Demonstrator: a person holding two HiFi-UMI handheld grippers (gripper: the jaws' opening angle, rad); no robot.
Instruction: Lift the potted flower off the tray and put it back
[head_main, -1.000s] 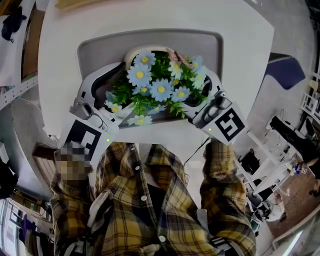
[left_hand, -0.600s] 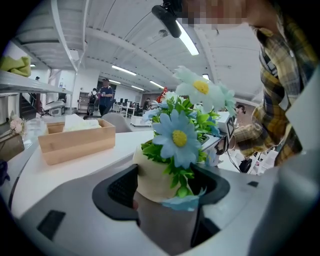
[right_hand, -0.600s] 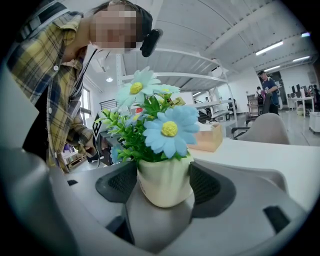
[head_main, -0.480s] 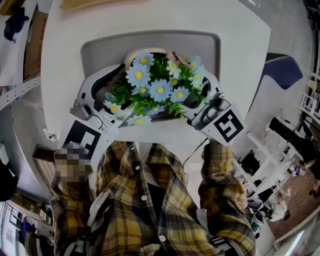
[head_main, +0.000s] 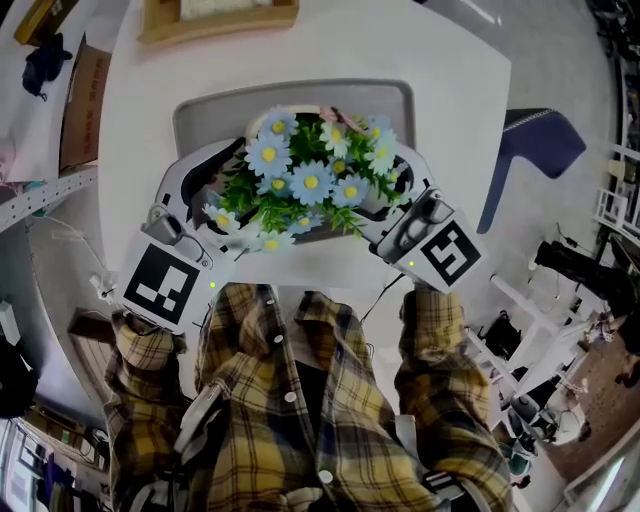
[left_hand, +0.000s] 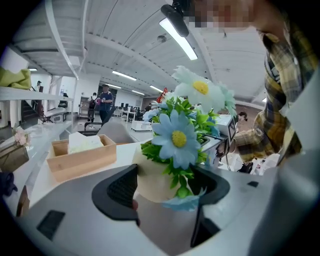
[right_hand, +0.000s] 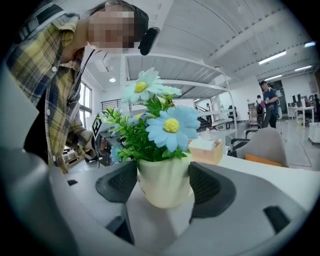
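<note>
Looking steeply down on a flower (head_main: 305, 180) over a grey tray (head_main: 200, 115) on a white table (head_main: 140, 150), flanked closely by the left gripper (head_main: 205, 185) and the right gripper (head_main: 408, 175). Tips of both lost under blue blooms and leaves, probably touching the flower's base. Beyond the tray, a wooden box (head_main: 215, 25) at the far edge; off to the right, a blue chair (head_main: 530, 140); nearest, plaid sleeves (head_main: 432, 330).

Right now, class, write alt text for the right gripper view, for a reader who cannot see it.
The right tool grips a potted flower, its dark jaws pressed on either side of the cream pot under blue daisies. A person in a plaid shirt leans in at left.
</note>
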